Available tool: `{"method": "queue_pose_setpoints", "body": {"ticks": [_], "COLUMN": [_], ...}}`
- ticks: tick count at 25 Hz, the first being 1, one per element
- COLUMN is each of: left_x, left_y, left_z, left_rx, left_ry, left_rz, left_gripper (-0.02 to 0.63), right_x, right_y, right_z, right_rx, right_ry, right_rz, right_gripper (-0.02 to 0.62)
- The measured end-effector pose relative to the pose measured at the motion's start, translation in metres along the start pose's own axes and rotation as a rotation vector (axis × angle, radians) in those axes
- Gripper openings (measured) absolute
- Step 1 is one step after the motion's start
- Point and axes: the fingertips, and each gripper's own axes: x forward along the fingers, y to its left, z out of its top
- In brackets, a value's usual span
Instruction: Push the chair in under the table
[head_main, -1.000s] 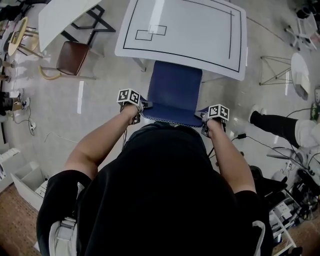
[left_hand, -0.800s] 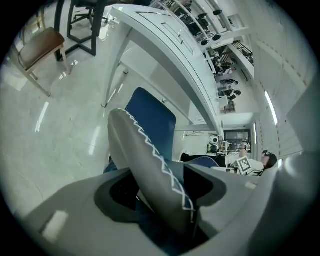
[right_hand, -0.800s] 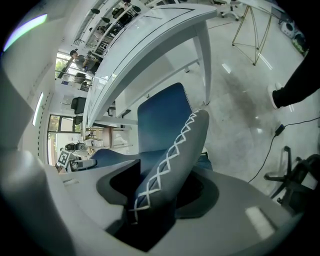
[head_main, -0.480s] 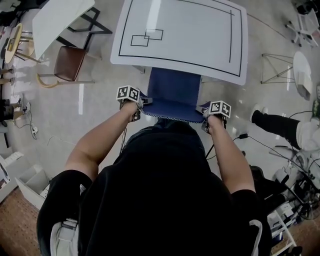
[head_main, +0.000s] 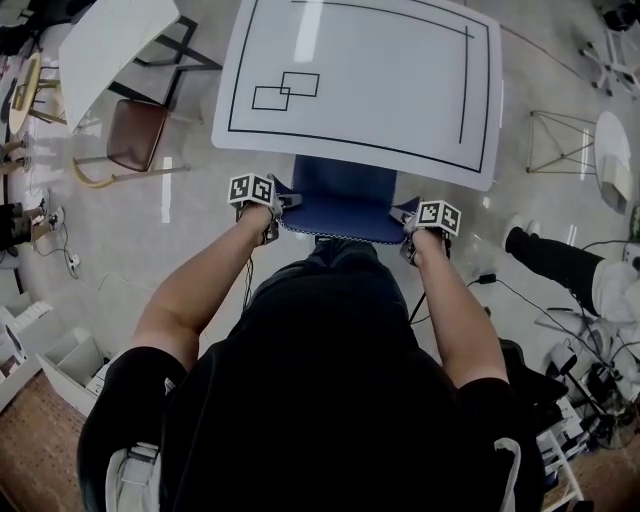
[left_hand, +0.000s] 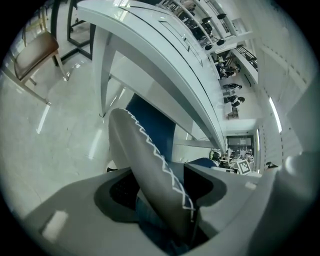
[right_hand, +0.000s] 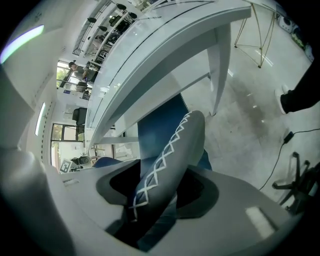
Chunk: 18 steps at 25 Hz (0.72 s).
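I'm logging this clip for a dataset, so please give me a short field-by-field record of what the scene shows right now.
chair: blue chair, front part hidden beneath the table's near edge, rear part still out
table: white table, black lines marked on its top
left tool: closed on the left side of the chair's stitched back edge
right tool: closed on the right side of the same edge
nearby: brown chair on the floor at left; another person's leg at right
task status: chair not yet fully in
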Motion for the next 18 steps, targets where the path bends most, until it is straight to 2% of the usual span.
{"method": "queue_pose_setpoints", "body": {"ticks": [6,12,18], "left_x": [0.008,0.014,0.023], "left_y": [-0.004,0.003,0.007], "left_z": [0.026,0.049,0.063], "left_rx": [-0.004,-0.057,-0.059], "left_ry": [-0.010,-0.093,-0.152], "left_rz": [-0.005,-0.029,-0.052], "left_gripper": [0.391,0.393,0.392], "right_x": [0.005,0.016,0.023], "right_y": [0.002,0.001,-0.002], "right_z": [0.026,0.039,0.053], "right_rx": [0.004,0.012,-0.008], "right_ry": [-0.021,-0.079,-0.126], "right_rz": [0.007,0.016,0.026], "right_gripper": [0.247,0.247,0.247]}}
